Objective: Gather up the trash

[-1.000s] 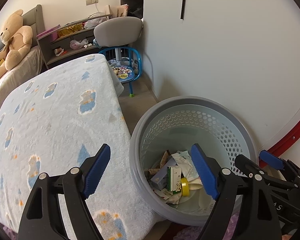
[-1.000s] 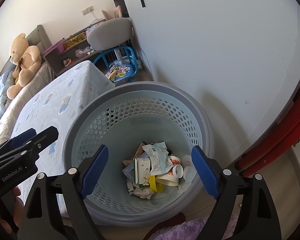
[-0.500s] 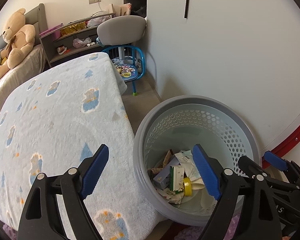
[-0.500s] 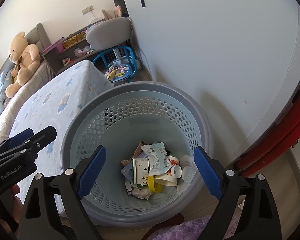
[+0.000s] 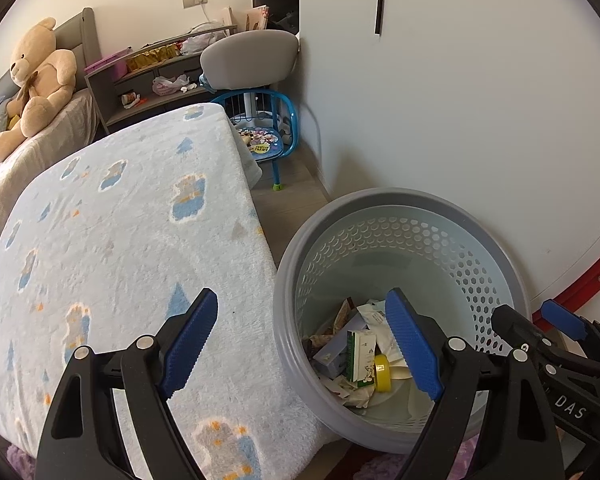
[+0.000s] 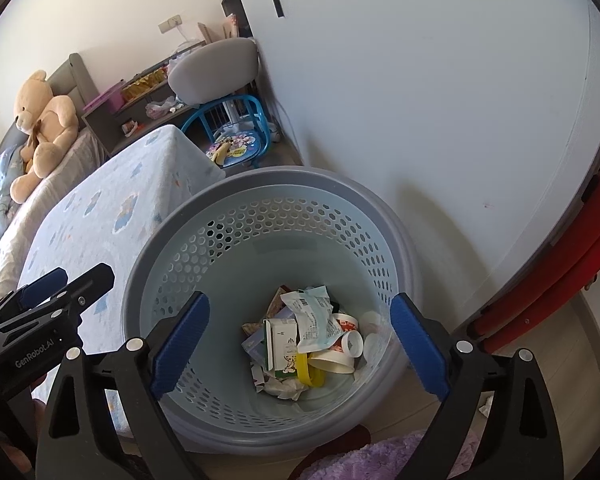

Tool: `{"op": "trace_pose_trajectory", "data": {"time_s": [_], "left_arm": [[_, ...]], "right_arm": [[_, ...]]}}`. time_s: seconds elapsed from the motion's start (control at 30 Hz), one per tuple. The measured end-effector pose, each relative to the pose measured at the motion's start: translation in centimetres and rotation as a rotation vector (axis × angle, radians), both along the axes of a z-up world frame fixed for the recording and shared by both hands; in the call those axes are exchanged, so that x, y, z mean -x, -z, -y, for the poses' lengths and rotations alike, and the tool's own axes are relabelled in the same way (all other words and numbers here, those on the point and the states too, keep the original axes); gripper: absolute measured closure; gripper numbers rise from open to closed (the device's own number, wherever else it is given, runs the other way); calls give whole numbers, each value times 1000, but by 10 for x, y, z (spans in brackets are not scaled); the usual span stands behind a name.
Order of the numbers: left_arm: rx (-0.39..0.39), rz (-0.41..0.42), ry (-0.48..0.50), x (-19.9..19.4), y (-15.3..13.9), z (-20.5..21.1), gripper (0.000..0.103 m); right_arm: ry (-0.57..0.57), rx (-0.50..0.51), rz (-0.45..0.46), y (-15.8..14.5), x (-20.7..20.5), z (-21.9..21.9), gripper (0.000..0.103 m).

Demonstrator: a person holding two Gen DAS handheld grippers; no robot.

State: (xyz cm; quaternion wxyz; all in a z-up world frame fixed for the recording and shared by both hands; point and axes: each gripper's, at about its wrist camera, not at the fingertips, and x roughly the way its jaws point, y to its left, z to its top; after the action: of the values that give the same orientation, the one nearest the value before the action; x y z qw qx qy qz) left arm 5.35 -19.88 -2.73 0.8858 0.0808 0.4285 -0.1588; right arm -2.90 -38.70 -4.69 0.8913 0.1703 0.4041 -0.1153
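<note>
Right wrist only: purple rug [image 6: 384, 456].

**A:** any text you can actually read? I only get "GenRobot.AI" in white on the black body of the left claw [image 6: 40, 300], seen from the right wrist.

**B:** yep, and "DAS" in white on the right claw [image 5: 556, 328] body. The print on the green-and-white carton [image 6: 282, 344] is too small to read.

Basket [image 5: 400, 200] bottom rim is cut by the left gripper [image 5: 304, 344] in the lower frame, lower trash [image 6: 300, 344] layers are buried, carton print is unreadable.
</note>
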Motion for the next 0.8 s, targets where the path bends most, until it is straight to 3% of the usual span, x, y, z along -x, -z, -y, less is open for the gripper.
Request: {"op": "trace_pose_trajectory", "data": {"time_s": [0.8], "left_arm": [[-44, 14, -7, 2, 4, 3, 21]], "right_arm": [[32, 75, -22, -4, 2, -6, 11]]}}
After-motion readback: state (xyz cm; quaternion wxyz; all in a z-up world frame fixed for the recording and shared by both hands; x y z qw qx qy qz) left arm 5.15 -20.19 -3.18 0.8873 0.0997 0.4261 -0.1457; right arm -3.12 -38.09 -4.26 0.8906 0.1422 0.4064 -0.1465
